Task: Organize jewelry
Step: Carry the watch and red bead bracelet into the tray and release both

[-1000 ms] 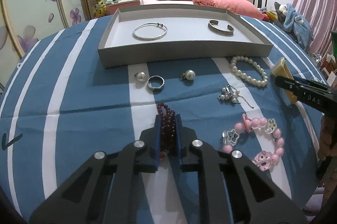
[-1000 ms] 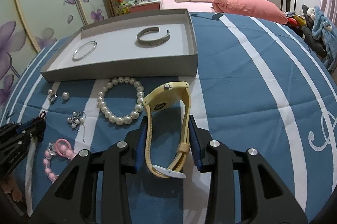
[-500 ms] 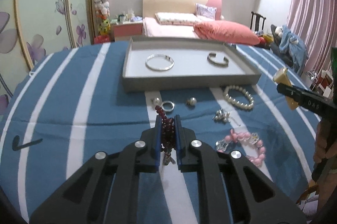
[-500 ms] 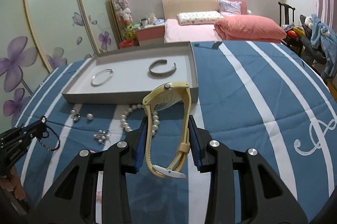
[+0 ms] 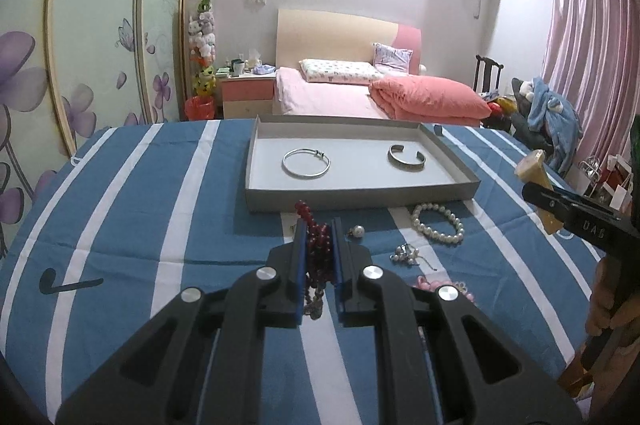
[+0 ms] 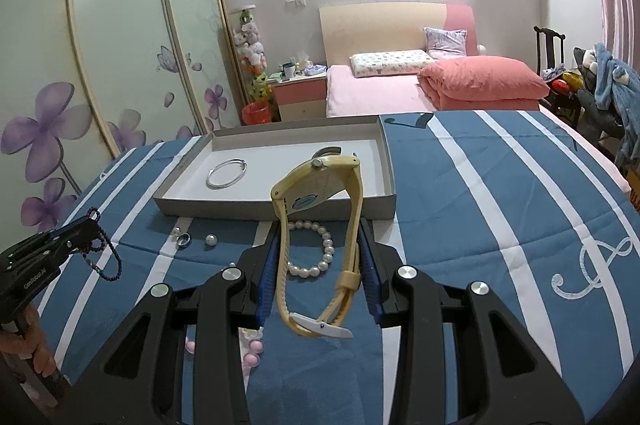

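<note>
The left gripper (image 5: pixel 319 225) is closed on a dark red beaded bracelet (image 5: pixel 318 257), its lower loop dangling behind the jaws. The right gripper (image 6: pixel 320 241) clamps a pale yellow wristwatch (image 6: pixel 320 225), which hides part of the silver cuff bangle (image 5: pixel 406 158) in the shallow grey tray (image 5: pixel 360 193).

2 bangles (image 5: pixel 306 163), 4 bracelets (image 5: pixel 437 223), 1 watch (image 6: pixel 320 229), 1 ring (image 6: pixel 184 240), 1 tray (image 5: pixel 360 196).

pink bed (image 5: pixel 332 97), nightstand (image 5: pixel 246 93), floral wardrobe (image 6: pixel 100 45), curtain (image 5: pixel 588 57)
</note>
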Demonstrator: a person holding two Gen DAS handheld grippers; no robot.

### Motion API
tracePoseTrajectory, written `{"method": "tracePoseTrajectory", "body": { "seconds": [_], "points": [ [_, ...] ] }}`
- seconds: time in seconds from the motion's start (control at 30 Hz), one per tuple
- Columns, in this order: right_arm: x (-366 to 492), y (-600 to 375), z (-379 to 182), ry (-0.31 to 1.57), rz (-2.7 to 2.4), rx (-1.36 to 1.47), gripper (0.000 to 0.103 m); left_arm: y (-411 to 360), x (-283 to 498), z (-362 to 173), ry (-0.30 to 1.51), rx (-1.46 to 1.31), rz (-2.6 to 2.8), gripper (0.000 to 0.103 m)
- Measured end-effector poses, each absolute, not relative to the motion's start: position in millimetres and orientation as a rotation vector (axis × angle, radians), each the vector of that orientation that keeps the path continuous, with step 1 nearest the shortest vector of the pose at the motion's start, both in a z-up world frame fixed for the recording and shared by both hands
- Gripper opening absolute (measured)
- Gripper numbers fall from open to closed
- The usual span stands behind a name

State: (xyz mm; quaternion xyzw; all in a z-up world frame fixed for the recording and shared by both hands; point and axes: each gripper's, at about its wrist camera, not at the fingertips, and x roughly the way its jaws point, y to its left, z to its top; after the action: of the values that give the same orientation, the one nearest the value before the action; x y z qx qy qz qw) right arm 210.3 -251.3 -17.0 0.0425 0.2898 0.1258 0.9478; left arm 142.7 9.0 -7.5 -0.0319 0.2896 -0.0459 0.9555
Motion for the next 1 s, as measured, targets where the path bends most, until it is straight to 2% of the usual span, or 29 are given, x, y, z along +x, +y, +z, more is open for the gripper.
{"method": "tracePoseTrajectory", "body": {
  "seconds": [1.0],
  "points": [
    [205.4, -251.3, 13.4, 0.439, 0.256, 0.101, 0.037, 6.5, 141.5, 18.2, 0.459, -0.103, -0.073, 0.012]
  ]
}}
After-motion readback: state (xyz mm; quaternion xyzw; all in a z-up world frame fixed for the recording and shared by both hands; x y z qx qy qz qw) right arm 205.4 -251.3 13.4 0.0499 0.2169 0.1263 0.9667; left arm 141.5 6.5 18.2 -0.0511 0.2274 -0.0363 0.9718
